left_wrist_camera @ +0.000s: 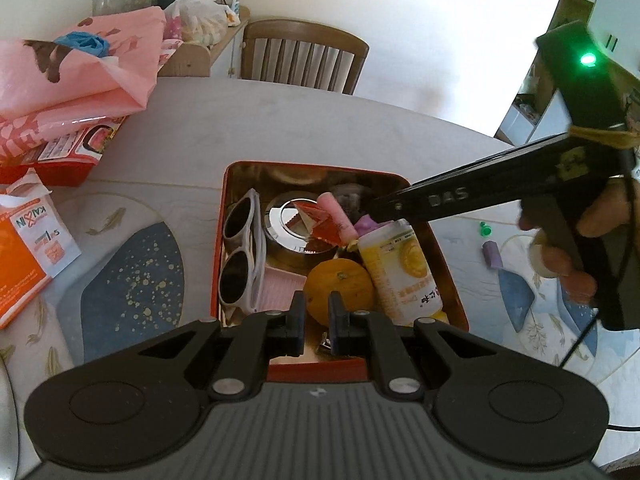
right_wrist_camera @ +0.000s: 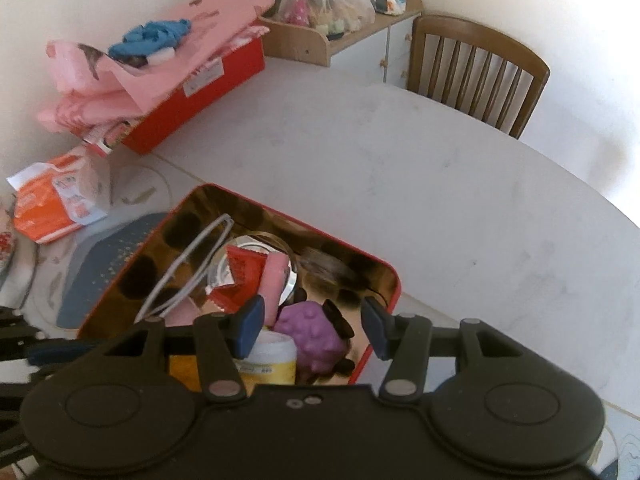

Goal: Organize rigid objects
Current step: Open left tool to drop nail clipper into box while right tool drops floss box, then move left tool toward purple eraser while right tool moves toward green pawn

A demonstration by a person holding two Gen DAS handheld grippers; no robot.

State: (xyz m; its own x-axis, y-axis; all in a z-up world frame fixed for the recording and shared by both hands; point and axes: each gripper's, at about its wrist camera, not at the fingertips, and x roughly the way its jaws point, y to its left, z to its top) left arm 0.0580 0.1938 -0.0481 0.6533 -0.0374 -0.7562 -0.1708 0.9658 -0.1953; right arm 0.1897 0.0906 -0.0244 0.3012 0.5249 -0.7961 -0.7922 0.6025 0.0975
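Note:
A red tin [left_wrist_camera: 436,240] with a shiny gold inside sits on the table, full of objects: white sunglasses [left_wrist_camera: 240,256], a round metal lid [left_wrist_camera: 296,224], a red sachet [left_wrist_camera: 320,228], a pink stick [left_wrist_camera: 338,216], an orange [left_wrist_camera: 340,284] and a yellow bottle [left_wrist_camera: 404,268]. My left gripper [left_wrist_camera: 317,316] hovers over the tin's near edge, jaws narrowly apart and empty. My right gripper [right_wrist_camera: 312,330] is open over the tin [right_wrist_camera: 394,280], above a purple knobbly ball [right_wrist_camera: 312,332] and the bottle's white cap [right_wrist_camera: 272,350]. Its arm reaches over the tin in the left wrist view [left_wrist_camera: 480,196].
A pink bag [left_wrist_camera: 80,72] on a red box, an orange packet [left_wrist_camera: 20,264] and a blue placemat [left_wrist_camera: 132,288] lie left of the tin. A purple piece [left_wrist_camera: 492,254] and a green pin [left_wrist_camera: 486,229] lie right. A wooden chair [right_wrist_camera: 476,68] stands behind the table.

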